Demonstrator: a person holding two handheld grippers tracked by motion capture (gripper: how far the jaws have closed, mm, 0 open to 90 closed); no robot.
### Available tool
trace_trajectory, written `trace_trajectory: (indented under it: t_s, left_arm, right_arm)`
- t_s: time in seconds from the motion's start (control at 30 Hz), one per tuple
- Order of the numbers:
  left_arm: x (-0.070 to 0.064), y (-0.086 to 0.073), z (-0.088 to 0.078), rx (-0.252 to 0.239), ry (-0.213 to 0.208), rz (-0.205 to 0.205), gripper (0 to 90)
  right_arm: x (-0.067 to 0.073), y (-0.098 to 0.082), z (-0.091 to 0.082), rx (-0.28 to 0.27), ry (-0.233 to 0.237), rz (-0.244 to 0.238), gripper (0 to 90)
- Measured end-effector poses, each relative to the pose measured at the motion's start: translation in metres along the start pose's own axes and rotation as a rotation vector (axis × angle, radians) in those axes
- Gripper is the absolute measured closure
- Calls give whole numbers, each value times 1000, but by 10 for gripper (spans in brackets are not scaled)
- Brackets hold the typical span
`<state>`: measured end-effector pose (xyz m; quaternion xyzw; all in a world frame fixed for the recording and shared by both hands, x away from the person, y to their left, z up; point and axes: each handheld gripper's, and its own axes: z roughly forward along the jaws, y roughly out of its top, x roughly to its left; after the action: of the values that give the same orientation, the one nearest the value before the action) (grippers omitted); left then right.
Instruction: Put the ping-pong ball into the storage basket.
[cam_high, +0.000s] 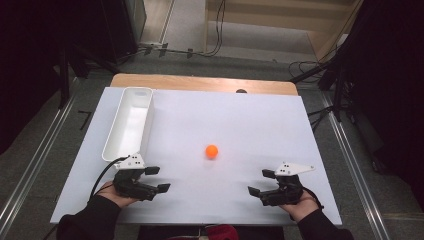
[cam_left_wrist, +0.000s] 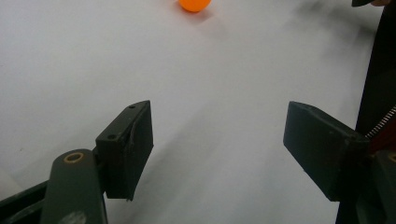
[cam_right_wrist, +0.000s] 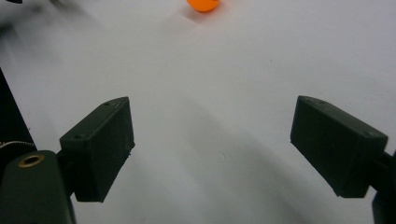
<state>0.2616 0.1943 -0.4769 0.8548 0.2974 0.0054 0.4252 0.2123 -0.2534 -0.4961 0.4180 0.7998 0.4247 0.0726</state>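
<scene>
Left gripper (cam_high: 159, 179): black body; two black jaws with flat rectangular pads; grey three-cornered plate on top.
Left gripper cable (cam_high: 102, 175): black; leaves the body toward 7 o'clock in the high view.
Left gripper hardware: brass-coloured ring (cam_left_wrist: 74, 157) on the arm link; small screw holes on the pad top.
Right gripper (cam_high: 262, 182): black body; matching block-shaped pads; grey three-cornered plate with dark dots.
Right gripper hardware: brass-coloured ring (cam_right_wrist: 31, 161) on the link.
Sleeves (cam_high: 87, 220): dark, long, on both forearms.
</scene>
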Motion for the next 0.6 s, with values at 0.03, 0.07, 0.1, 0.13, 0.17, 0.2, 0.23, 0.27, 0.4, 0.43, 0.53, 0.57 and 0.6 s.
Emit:
trace_trajectory:
  t_s: [0.03,0.07,0.1,0.13,0.17,0.2,0.23,0.27,0.4,0.43,0.53,0.57,0.6]
  left_arm:
    - [0,0,0,-2,1,0,247]
    - [0,0,0,-5,1,-2,247]
    - [0,0,-1,-5,3,-1,247]
    - [0,0,-1,-7,3,-3,247]
    - [0,0,-1,-6,4,-4,248]
    - [0,0,-1,-6,4,-4,247]
    - [0,0,0,-5,2,-5,247]
    - [0,0,0,-4,3,-3,247]
    - [0,-1,-1,2,5,-6,248]
    - [0,-1,-1,2,5,-3,248]
    - [-1,-1,-1,-2,5,-4,248]
    - [-1,-1,-1,-2,9,-3,248]
    - [-1,-1,-1,-1,8,-3,248]
  right_arm:
    - [0,0,0,1,2,2,122]
    - [0,0,0,1,2,2,122]
    - [1,0,0,4,7,5,122]
    - [1,0,1,5,6,4,121]
    - [1,0,1,5,6,4,122]
    - [1,0,1,5,6,4,122]
    - [1,0,1,5,5,5,122]
    - [1,0,1,5,5,5,122]
    - [1,1,1,10,4,8,122]
    - [0,1,1,6,2,5,121]
    - [0,0,0,7,-1,1,122]
    - [0,1,0,4,-1,2,122]
    - [0,0,0,4,-2,2,122]
